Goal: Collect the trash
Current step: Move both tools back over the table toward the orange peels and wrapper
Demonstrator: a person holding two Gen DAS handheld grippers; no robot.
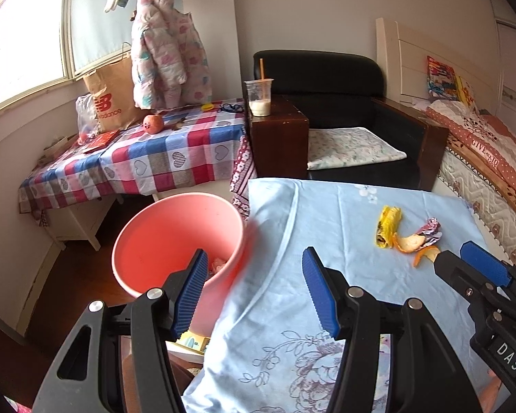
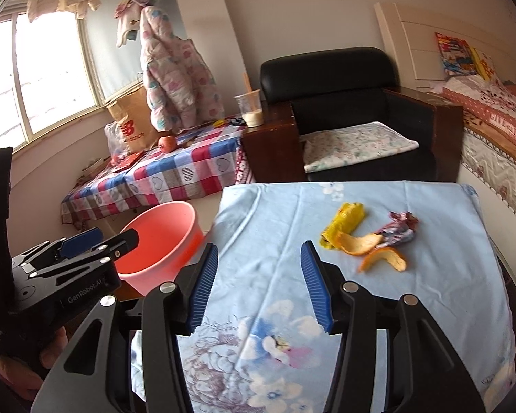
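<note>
On the light blue floral cloth (image 2: 378,303) lie a crumpled yellow wrapper (image 2: 344,223), two orange peels (image 2: 382,256) and a crumpled purple-silver wrapper (image 2: 400,230), all close together at the far right. The same wrapper (image 1: 388,225) and peels (image 1: 411,243) show in the left wrist view. A pink bin (image 1: 175,237) stands on the floor left of the cloth, some trash inside. My left gripper (image 1: 254,282) is open, empty, over the bin's rim and the cloth's edge. My right gripper (image 2: 258,275) is open and empty above the cloth, short of the trash; it also shows as the right gripper (image 1: 464,258) beside the peels.
A black armchair (image 2: 354,110) with a folded cloth stands behind the table. A plastic cup (image 2: 249,106) with a straw sits on its wooden armrest. A checked-cloth table (image 2: 161,175) with a paper bag and a peach lies at left; a bed (image 2: 498,130) at right.
</note>
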